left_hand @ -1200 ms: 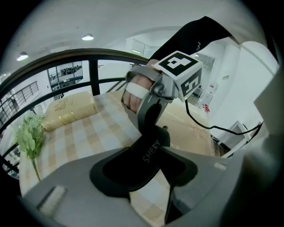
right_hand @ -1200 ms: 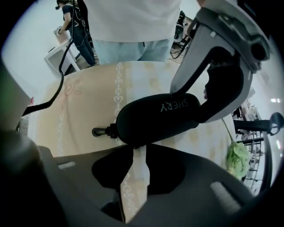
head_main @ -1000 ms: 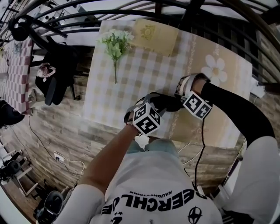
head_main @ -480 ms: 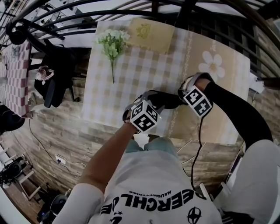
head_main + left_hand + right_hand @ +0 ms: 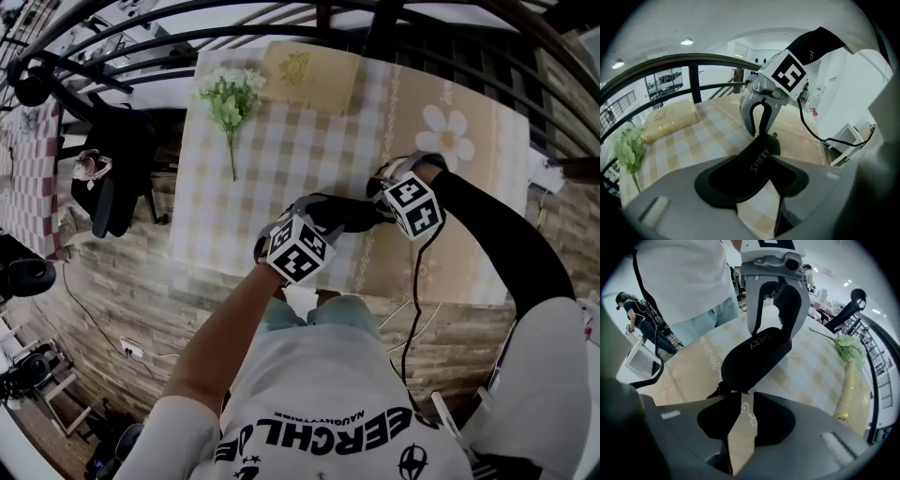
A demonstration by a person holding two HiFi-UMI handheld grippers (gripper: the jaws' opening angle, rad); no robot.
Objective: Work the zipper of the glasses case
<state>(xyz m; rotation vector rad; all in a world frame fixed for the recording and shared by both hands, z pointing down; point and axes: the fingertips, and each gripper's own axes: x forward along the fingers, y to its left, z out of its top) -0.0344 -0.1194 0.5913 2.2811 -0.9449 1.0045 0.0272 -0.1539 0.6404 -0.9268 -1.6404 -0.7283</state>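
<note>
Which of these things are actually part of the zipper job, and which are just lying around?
In the job: glasses case, clamped in the left gripper; zipper pull; right gripper, whose jaws have just been opening, nothing between them.
Lying about: flower sprig; yellow cushion; checked tablecloth.

Black oval glasses case (image 5: 345, 214) (printed SHERY) lies on the table (image 5: 281, 141), seemingly zipped shut.

1. I wear a white T-shirt (image 5: 319, 403) with black lettering, and light blue jeans (image 5: 328, 314).
2. My right arm has a long black sleeve (image 5: 506, 239).
3. The left tool (image 5: 771, 336) and right tool (image 5: 758, 133) have pale grey jaws. Each bears a black-and-white marker cube (image 5: 298, 249).
4. A black cable (image 5: 419, 300) trails from the right tool.
</note>
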